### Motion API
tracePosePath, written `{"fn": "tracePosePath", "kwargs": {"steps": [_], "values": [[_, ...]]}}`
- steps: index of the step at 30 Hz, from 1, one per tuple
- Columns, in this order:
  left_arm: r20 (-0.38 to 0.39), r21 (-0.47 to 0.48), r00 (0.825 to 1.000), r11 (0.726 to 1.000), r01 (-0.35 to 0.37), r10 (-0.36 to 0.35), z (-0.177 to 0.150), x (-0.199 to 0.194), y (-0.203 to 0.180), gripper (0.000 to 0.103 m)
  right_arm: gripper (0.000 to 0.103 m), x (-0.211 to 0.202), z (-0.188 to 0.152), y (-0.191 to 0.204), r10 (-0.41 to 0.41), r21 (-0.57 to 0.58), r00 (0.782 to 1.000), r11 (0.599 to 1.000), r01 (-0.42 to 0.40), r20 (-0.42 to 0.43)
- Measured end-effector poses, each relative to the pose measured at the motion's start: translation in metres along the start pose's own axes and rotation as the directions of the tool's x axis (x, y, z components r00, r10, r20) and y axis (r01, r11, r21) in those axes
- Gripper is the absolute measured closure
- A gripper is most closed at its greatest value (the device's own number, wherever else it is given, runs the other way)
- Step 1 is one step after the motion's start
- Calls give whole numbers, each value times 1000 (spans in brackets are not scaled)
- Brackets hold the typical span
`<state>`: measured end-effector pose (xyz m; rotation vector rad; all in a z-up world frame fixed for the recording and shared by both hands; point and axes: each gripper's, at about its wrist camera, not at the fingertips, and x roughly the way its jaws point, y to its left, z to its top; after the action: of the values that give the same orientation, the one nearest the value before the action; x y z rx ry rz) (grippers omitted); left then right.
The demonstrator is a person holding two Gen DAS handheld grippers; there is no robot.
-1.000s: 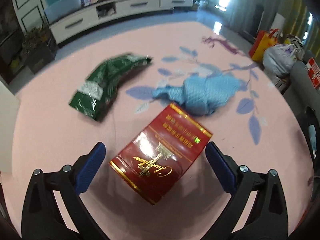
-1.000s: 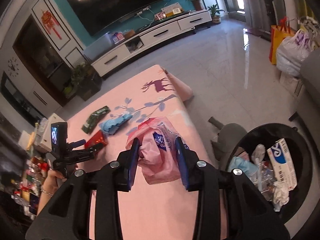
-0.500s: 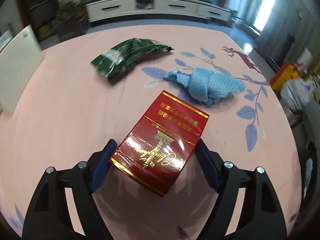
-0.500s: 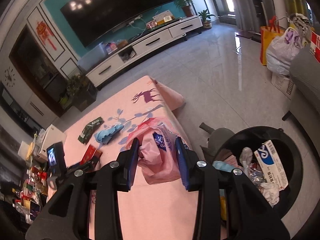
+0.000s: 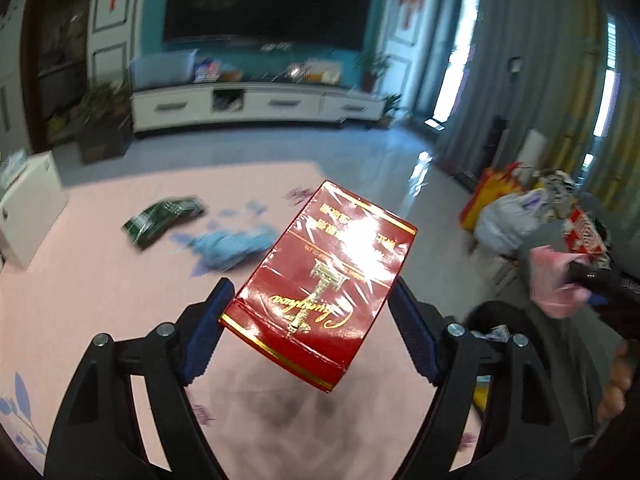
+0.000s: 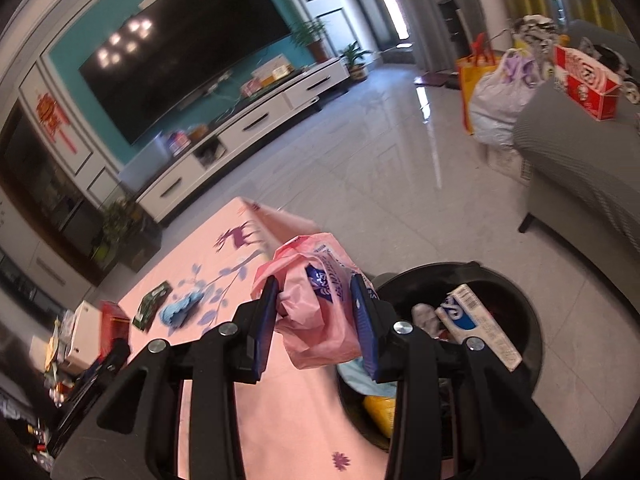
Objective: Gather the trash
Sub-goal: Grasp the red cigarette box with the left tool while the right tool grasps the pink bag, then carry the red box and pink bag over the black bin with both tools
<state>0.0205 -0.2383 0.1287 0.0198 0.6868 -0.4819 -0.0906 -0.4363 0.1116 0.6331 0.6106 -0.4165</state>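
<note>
Slippage is the main risk judged here: a glossy, film-wrapped red box (image 5: 320,280) is clamped near its lower end between the pads of the left gripper (image 5: 310,332), closed onto its sides, and is carried tilted above the pink tablecloth (image 5: 80,300), so it could be lost if swung quickly. A crumpled pink bag (image 6: 316,300) is pinched in the right gripper (image 6: 316,320), narrowed tightly around it, beside the black bin (image 6: 520,312) and not clearly over its opening; released early, it could be dropped on the table edge. A green packet (image 5: 164,220) and blue cloth (image 5: 232,246) are left on the table.
</note>
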Motion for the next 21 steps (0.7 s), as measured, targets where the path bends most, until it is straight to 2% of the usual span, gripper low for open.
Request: {"fn": "tracePosePath", "kwargs": {"steps": [3, 9, 13, 16, 17, 19, 21], "values": [[31, 38, 998, 998, 56, -57, 3, -11, -34, 24, 66, -10, 1, -8, -13, 17, 1000, 1000, 12, 26], [37, 89, 986, 984, 156, -160, -4, -18, -86, 24, 65, -26, 3, -21, -47, 44, 996, 998, 45, 69], [15, 117, 975, 969, 219, -223, -10, -16, -112, 24, 65, -33, 4, -33, -81, 72, 993, 995, 75, 86], [-33, 125, 960, 952, 280, -278, -16, -10, -129, 24, 65, -36, 5, -42, -132, 96, 987, 988, 123, 93], [-56, 126, 953, 944, 303, -299, -18, -8, -135, 24, 65, -37, 5, -46, -149, 105, 985, 985, 139, 93], [-124, 124, 922, 916, 382, -367, -24, 3, -147, 24, 65, -35, 5, -54, -162, 123, 983, 981, 151, 85], [-206, 103, 877, 881, 461, -435, -32, 15, -159, 24, 65, -33, 4, -61, -175, 139, 982, 977, 163, 73]]}}
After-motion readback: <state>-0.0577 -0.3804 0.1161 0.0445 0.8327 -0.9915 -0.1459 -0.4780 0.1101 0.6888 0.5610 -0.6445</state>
